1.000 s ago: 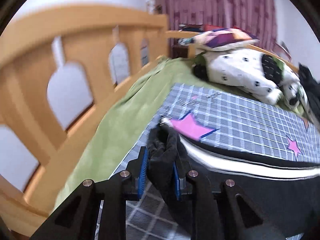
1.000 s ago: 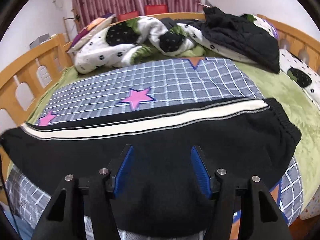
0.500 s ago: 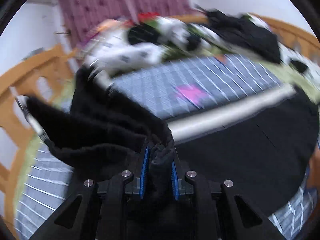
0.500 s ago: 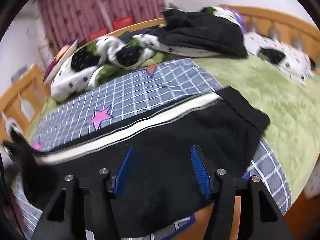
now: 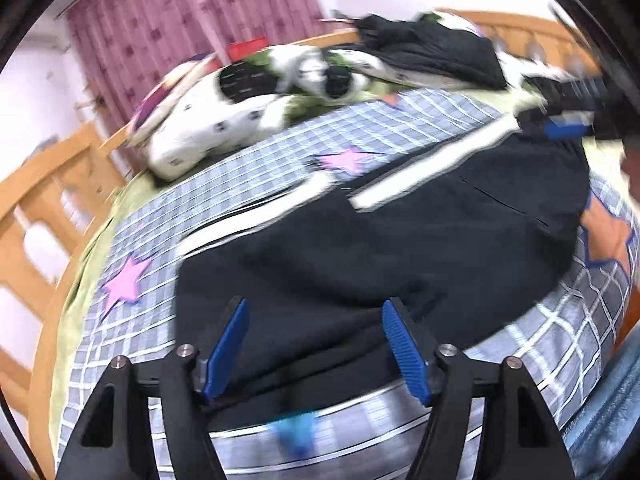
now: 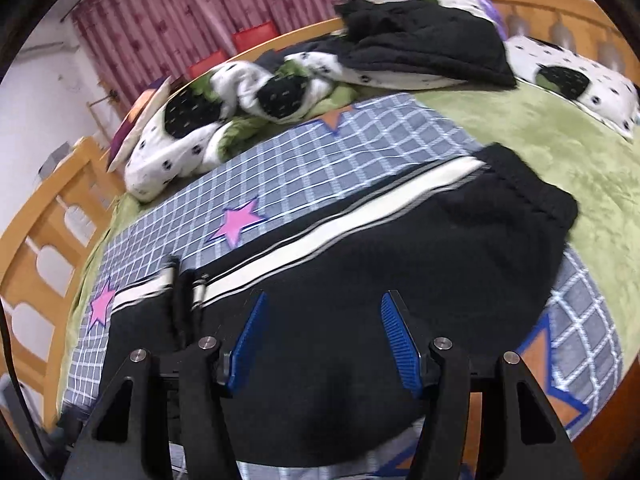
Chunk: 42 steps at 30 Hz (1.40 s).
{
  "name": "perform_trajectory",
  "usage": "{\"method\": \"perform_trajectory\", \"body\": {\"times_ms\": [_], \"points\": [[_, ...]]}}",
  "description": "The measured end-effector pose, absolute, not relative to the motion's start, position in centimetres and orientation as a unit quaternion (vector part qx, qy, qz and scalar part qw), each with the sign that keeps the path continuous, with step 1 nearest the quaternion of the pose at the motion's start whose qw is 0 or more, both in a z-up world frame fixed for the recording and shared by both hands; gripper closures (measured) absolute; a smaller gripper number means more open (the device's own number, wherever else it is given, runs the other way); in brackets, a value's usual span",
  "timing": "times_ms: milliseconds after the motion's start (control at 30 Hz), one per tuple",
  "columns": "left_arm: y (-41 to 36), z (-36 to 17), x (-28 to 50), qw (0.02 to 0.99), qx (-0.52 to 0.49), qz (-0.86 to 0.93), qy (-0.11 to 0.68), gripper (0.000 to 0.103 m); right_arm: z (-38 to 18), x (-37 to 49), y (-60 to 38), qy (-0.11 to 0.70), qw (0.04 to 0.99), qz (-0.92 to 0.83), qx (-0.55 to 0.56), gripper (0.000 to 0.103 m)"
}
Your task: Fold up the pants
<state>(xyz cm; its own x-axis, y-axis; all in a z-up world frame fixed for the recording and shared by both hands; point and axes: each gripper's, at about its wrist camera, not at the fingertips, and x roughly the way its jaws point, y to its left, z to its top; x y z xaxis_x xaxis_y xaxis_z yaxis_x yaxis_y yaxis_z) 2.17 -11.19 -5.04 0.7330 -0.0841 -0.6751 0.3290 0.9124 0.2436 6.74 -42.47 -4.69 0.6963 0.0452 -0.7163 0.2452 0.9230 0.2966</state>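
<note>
Black pants (image 5: 400, 240) with a white side stripe (image 5: 420, 176) lie on the grey checked blanket (image 5: 280, 160). The leg end is folded over toward the waist. My left gripper (image 5: 316, 312) is open and empty above the near edge of the fold. My right gripper (image 6: 322, 304) is open and empty above the pants (image 6: 400, 280), with the waistband (image 6: 532, 196) to its right. The right gripper also shows at the far right of the left wrist view (image 5: 568, 128), blurred.
A white and black spotted duvet (image 6: 240, 96) and a pile of black clothes (image 6: 420, 48) lie at the back. A wooden bed rail (image 6: 36, 232) runs along the left. Green bedding (image 6: 560, 144) is on the right. Pink curtains (image 6: 180, 12) hang behind.
My left gripper carried the pant leg end over toward the waist, then opened and let it go. The pants now lie doubled. My right gripper stayed open and shifted slightly.
</note>
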Motion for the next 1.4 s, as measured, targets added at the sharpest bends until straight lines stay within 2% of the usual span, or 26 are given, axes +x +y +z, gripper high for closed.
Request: {"method": "perform_trajectory", "body": {"times_ms": [133,333,567,800,933,1000,1067,1200,1333,1400], "points": [[-3.1,-3.7,5.3,0.916,0.107,-0.054,0.382,0.033,-5.4,8.2,-38.0,0.409,0.894,0.01,0.18,0.045],[6.4,-6.4,5.8,0.904,-0.041,-0.025,0.426,0.033,-8.7,10.2,-31.9,0.458,0.866,0.097,0.174,0.045],[6.6,-9.3,3.2,0.894,0.014,-0.084,0.439,0.033,-12.2,11.0,-28.1,0.489,0.846,0.128,0.171,0.045],[6.0,-10.9,2.5,0.89,0.003,-0.106,0.443,0.033,-13.5,11.4,-25.2,0.502,0.848,0.125,0.114,0.046],[4.7,-11.7,3.3,0.89,-0.002,-0.107,0.443,0.033,-14.0,11.8,-25.3,0.5,0.85,0.113,0.125,0.046],[3.9,-12.3,3.7,0.896,0.017,-0.088,0.435,0.033,-14.2,12.0,-25.0,0.497,0.854,0.106,0.114,0.052],[3.5,-12.9,4.0,0.903,0.033,-0.06,0.424,0.031,-14.5,12.3,-24.6,0.494,0.859,0.097,0.088,0.063],[4.4,-13.5,4.4,0.904,0.004,-0.048,0.425,0.031,-15.2,12.8,-25.2,0.489,0.862,0.094,0.095,0.071],[5.1,-13.5,4.4,0.905,-0.013,-0.043,0.424,0.031,-14.1,12.2,-25.8,0.474,0.869,0.096,0.106,0.086],[5.2,-13.5,4.3,0.906,-0.012,-0.04,0.422,0.031,-13.1,11.7,-26.5,0.462,0.872,0.107,0.124,0.088]]}}
